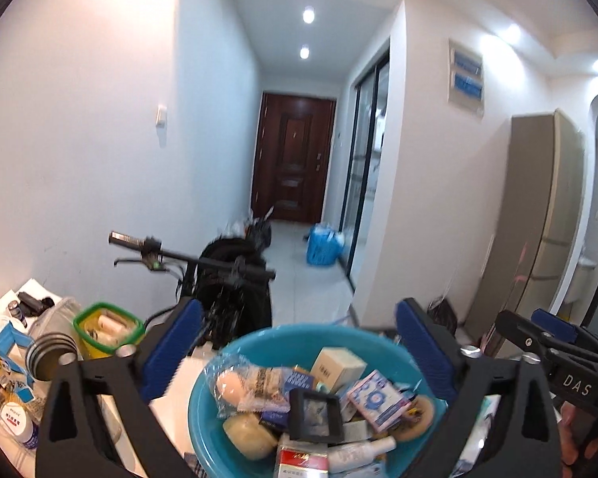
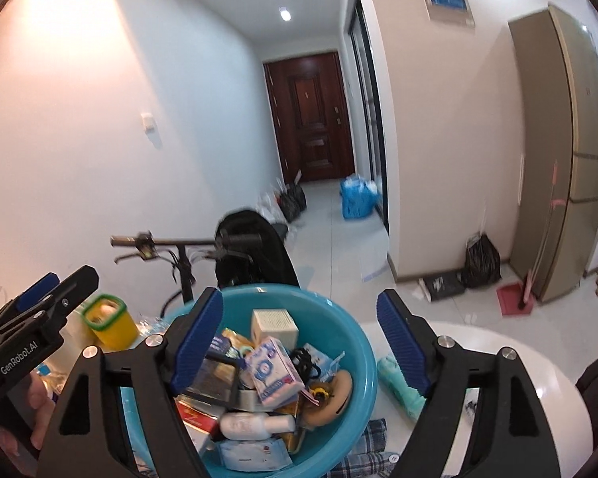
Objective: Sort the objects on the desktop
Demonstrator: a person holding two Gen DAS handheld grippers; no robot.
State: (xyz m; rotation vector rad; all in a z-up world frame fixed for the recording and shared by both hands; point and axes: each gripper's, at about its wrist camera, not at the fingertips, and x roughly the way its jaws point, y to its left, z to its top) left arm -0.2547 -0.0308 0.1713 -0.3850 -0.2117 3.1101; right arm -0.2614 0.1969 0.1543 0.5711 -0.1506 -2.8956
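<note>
A teal plastic basin (image 1: 255,338) (image 2: 358,342) sits on the white table, piled with small items: a white box (image 1: 337,364) (image 2: 274,324), a blue-and-pink packet (image 1: 378,398) (image 2: 273,370), a white bottle (image 2: 255,424) and a black square frame (image 1: 315,414). My left gripper (image 1: 299,354) is open and empty, held above the basin. My right gripper (image 2: 299,342) is open and empty, also above the basin. Each gripper shows at the edge of the other's view.
A yellow container with a green rim (image 1: 107,328) (image 2: 109,320) stands left of the basin among clutter, with a striped cup (image 1: 52,352). A mint green cloth (image 2: 398,382) and plaid fabric (image 2: 366,450) lie to the right. A bicycle handlebar (image 1: 195,259) stands behind the table.
</note>
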